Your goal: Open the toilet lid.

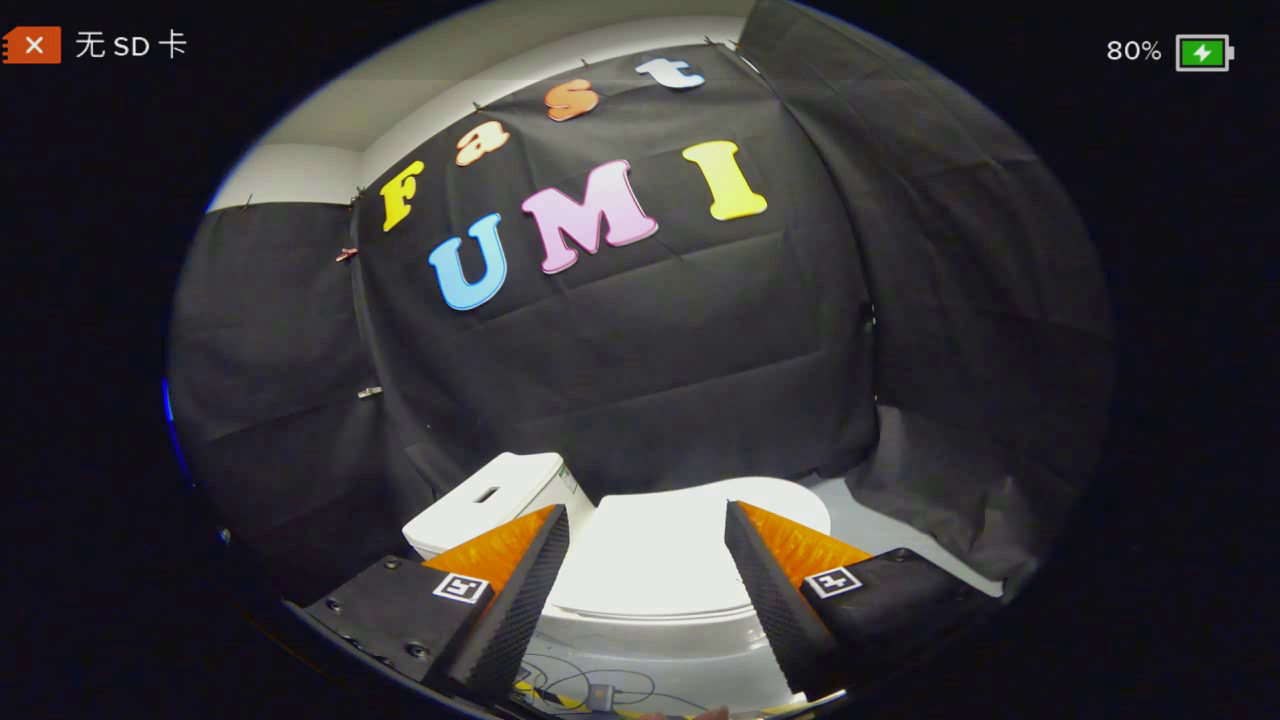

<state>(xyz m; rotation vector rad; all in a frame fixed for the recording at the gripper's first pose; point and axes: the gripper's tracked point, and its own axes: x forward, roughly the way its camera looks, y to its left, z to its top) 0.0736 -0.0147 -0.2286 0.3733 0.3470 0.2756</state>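
Note:
A white toilet stands below and ahead of me, its lid (650, 555) lying flat and closed over the bowl (660, 645). Its white tank (495, 500) rises at the far left end, beyond my left finger. My gripper (648, 590) hovers above the lid with its fingers wide apart and nothing between them; the lid shows in the gap. The left finger (515, 600) covers part of the tank's base, the right finger (775, 600) covers the lid's right side.
Black cloth walls close in behind and on both sides of the toilet. A pale floor patch (860, 520) lies to the right of the bowl. Loose cables and a small box (600, 695) lie on the floor under the fingertips.

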